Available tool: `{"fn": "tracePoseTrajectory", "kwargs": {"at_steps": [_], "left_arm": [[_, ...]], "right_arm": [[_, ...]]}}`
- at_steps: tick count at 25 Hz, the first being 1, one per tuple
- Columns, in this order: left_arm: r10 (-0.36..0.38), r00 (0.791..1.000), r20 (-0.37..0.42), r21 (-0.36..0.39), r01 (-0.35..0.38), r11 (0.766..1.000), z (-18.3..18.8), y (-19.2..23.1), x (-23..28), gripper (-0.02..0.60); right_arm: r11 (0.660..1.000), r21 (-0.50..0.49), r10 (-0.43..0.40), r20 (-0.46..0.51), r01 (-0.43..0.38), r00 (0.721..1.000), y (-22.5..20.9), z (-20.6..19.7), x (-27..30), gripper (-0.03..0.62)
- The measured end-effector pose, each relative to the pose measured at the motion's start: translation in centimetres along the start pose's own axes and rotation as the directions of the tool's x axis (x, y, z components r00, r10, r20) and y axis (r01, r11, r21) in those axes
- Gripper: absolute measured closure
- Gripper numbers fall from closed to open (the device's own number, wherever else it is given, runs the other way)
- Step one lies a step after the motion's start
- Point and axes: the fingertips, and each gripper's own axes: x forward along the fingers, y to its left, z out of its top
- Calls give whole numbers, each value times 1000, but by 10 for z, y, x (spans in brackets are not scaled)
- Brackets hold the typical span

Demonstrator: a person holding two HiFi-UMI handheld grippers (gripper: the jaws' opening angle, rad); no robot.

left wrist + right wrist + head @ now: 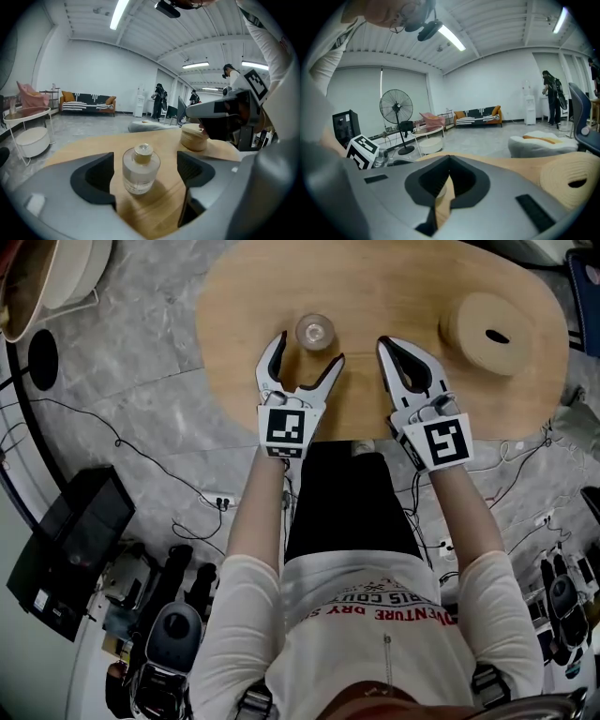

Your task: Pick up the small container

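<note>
Left gripper view: small glass bottle, stoppered, stood upright on wooden surface. Left claw is spread either side of the bottle, not touching, judged ready for closing. Right claw is pressed together, empty, parked right of the bottle.

L gripper jaws wide apart, R gripper jaws together; both side by side.

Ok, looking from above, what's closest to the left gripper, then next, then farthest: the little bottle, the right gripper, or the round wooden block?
1. Little bottle: just ahead of the left gripper's open jaws.
2. Right gripper: beside it, to the right.
3. Round wooden block: far over on the right.
</note>
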Motion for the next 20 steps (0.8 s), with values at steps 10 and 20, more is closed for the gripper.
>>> {"fn": "tracePoseTrajectory", "kwargs": {"at_steps": [10, 20], "left_arm": [[63, 998, 23, 49, -64, 997, -8, 7, 42, 164], [114, 993, 19, 112, -115, 987, -14, 14, 57, 167]], "right_arm": [[999, 32, 2, 39, -3, 999, -14, -27, 20, 608], [999, 39, 1, 27, -2, 1000, -26, -34, 21, 608]]}}
